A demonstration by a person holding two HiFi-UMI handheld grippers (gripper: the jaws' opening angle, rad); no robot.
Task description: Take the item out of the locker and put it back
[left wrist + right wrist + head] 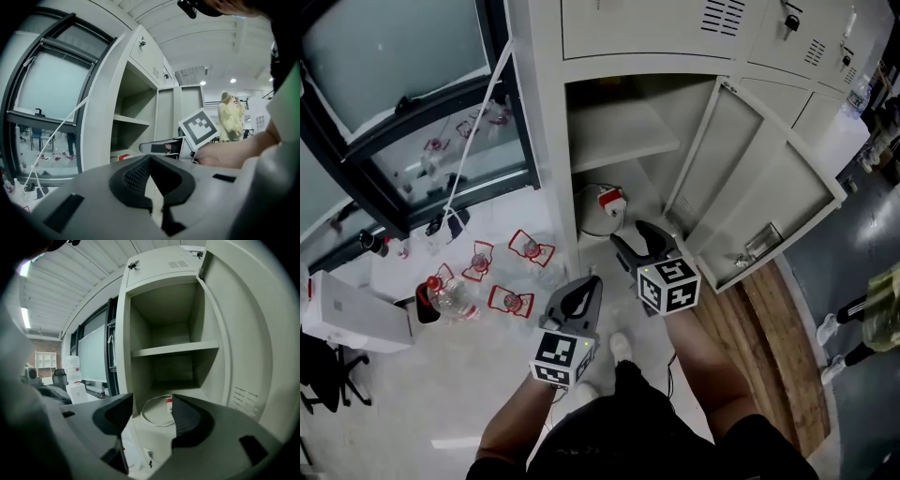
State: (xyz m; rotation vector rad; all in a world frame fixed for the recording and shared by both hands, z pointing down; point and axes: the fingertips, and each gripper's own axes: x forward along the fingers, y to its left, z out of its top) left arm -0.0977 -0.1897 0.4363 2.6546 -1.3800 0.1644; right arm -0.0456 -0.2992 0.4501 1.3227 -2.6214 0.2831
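Observation:
The locker (553,122) stands open in front of me. On the floor of its lower compartment lies a white round item with a red label (602,208), which also shows in the right gripper view (161,412). My right gripper (639,239) hangs just in front of that compartment, close to the item but apart from it. Its jaws (152,401) stand open with nothing between them. My left gripper (587,284) is lower and to the left, outside the locker, and its pads (136,176) meet at the tips on nothing. The left gripper view also catches the right gripper (161,146) from the side.
The locker door (759,197) swings out to the right. A bare shelf (619,131) divides the compartment. Several clear bottles with red labels (478,272) and a white box (352,314) sit on the floor left. A person in yellow (229,117) stands far off.

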